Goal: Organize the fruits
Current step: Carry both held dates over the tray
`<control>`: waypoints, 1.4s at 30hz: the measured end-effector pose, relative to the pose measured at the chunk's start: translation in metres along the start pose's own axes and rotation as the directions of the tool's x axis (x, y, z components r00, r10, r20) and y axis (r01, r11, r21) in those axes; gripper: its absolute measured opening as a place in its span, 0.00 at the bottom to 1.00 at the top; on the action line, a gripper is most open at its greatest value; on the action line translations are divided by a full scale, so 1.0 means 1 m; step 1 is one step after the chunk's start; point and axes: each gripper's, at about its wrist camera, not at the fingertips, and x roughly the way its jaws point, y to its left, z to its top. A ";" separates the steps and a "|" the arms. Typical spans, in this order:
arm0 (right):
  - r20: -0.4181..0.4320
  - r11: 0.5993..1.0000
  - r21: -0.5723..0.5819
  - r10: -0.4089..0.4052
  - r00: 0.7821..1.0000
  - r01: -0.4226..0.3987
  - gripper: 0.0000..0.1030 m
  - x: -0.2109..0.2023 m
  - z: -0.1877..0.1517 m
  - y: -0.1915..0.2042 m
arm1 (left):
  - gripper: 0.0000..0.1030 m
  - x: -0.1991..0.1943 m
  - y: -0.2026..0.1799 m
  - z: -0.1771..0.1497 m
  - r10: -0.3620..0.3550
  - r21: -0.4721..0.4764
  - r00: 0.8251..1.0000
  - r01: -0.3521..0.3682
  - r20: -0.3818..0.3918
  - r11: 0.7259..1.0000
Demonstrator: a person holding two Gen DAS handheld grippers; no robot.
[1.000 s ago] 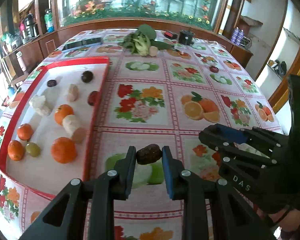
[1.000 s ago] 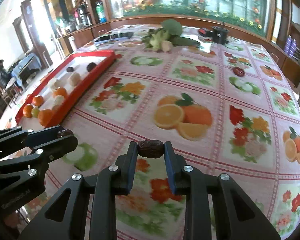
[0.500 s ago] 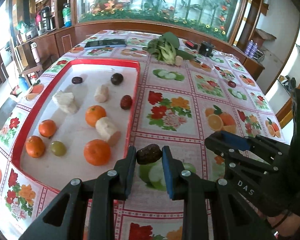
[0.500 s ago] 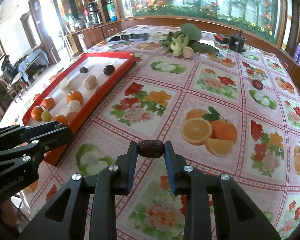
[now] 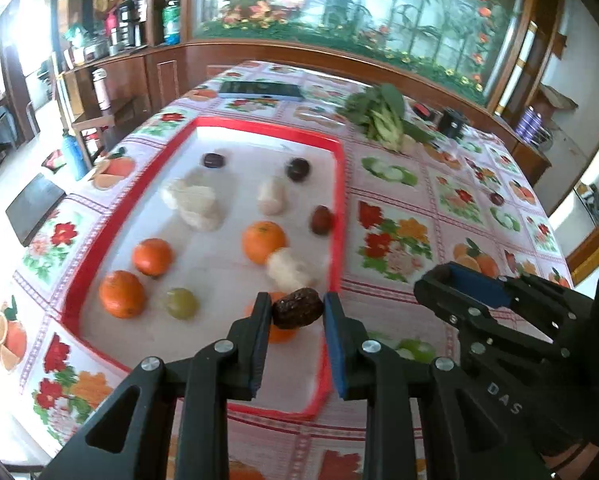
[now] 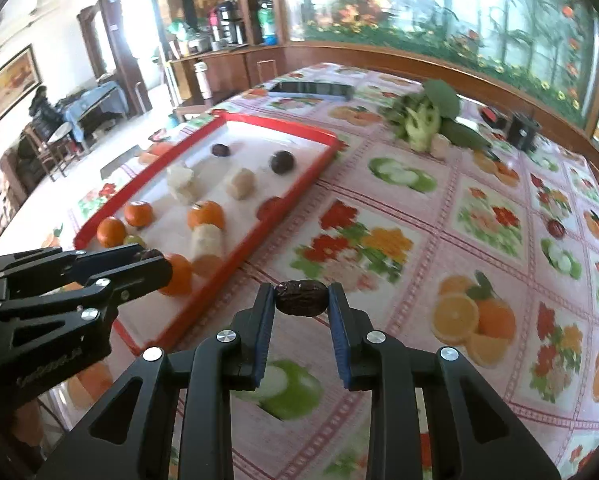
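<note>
The left gripper was clamped on a dark wrinkled date, and it hung over the near right corner of the red tray, so the drop spot lay straight below. That date's long axis ran crosswise, tip to tip between the two fingers, pointing left-right and roughly level. The right gripper was pinched shut on a second date, same crosswise lie, but it was over the flowered counter, outside the tray's right rim. The tray lay to its left and a touch ahead. So the left gripper was the nearer one, already above the tray floor beside an orange and a pale chunk. My read: the left one could release first, while the right needed a leftward carry across the rim.
</note>
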 end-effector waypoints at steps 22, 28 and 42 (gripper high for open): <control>-0.061 0.974 -0.146 0.165 0.984 -0.172 0.25 0.033 0.008 0.092 | 0.28 0.011 0.091 -0.008 0.123 -0.128 0.991 -0.128 -0.051 0.983; -0.080 0.963 -0.169 0.199 0.977 -0.210 0.25 0.040 0.006 0.111 | 0.28 0.018 0.101 -0.012 0.120 -0.140 0.990 -0.130 -0.072 0.982; -0.068 0.950 -0.251 0.176 0.982 -0.187 0.25 0.048 0.009 0.119 | 0.28 0.035 0.105 -0.008 0.113 -0.145 0.988 -0.128 -0.104 0.981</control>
